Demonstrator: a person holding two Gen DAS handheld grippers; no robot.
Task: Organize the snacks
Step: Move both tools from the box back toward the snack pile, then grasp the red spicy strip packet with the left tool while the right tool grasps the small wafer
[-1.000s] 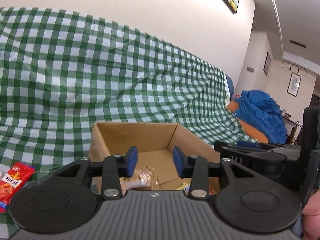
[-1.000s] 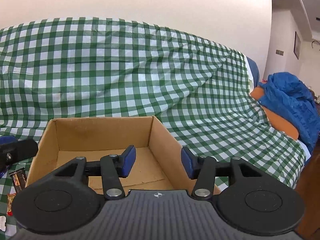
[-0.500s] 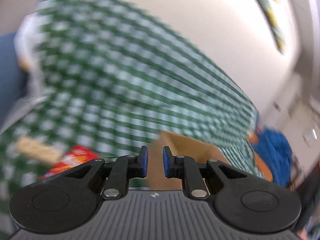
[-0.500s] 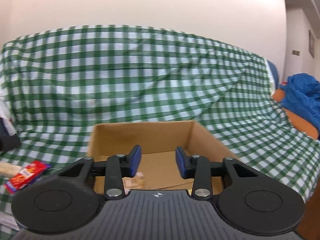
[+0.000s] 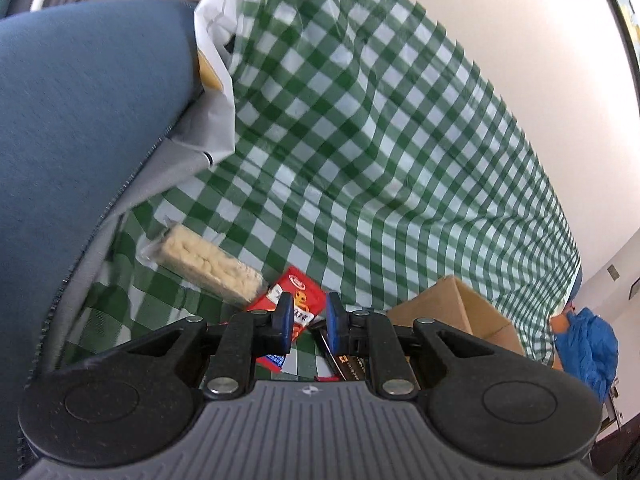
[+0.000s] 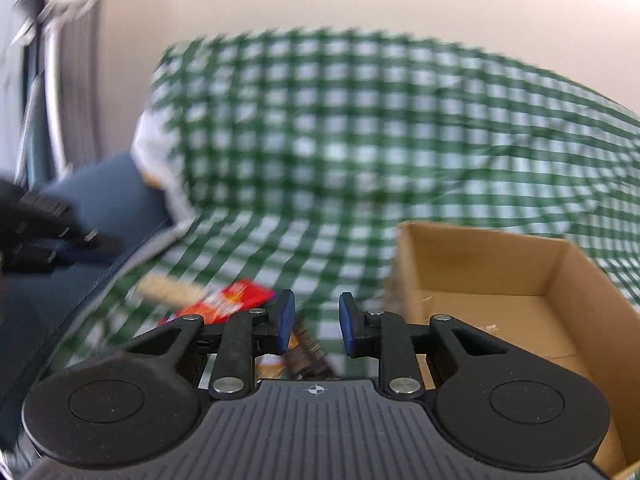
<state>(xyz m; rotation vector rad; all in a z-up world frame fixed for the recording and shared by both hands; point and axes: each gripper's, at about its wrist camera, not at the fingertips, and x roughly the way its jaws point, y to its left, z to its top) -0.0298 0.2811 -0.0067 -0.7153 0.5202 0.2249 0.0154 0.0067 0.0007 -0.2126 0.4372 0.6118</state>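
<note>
**A:** Left gripper [image 5: 307,322] status?

**B:** Clenched as far as it goes, only a narrow gap between the blue pads [image 5: 285,322], nothing pinched. It's aimed down at the snack pile. Red snack packet [image 5: 290,300] lies on the cloth right behind the fingertips, partly hidden by them.

**A:** Right gripper [image 6: 313,324]?

**B:** Jaws closing, gap a bit wider than the left's. Nothing between the pads. View is motion-blurred. A dark brown wrapper [image 6: 308,354] sits low between the fingers, on the cloth underneath, not gripped.

**A:** What else is around the left one?

**B:** Clear-wrapped pale cracker bar [image 5: 208,266] up-left of the red packet, touching or overlapping its corner. Dark wrapper [image 5: 352,366] just under the right finger, mostly hidden. All on the green checked cloth [image 5: 380,140]. Blue cushion [image 5: 80,140] fills the left side, with a white bag [image 5: 216,92] wedged against it.

**A:** Box?

**B:** Open cardboard box [image 6: 520,280] on the cloth, to the right of the snacks, near but apart from them. From the right wrist its floor looks mostly bare; contents too blurred to tell. Left wrist catches only its corner [image 5: 460,308]. Blue fabric bundle [image 5: 588,344] far right, well apart.
</note>
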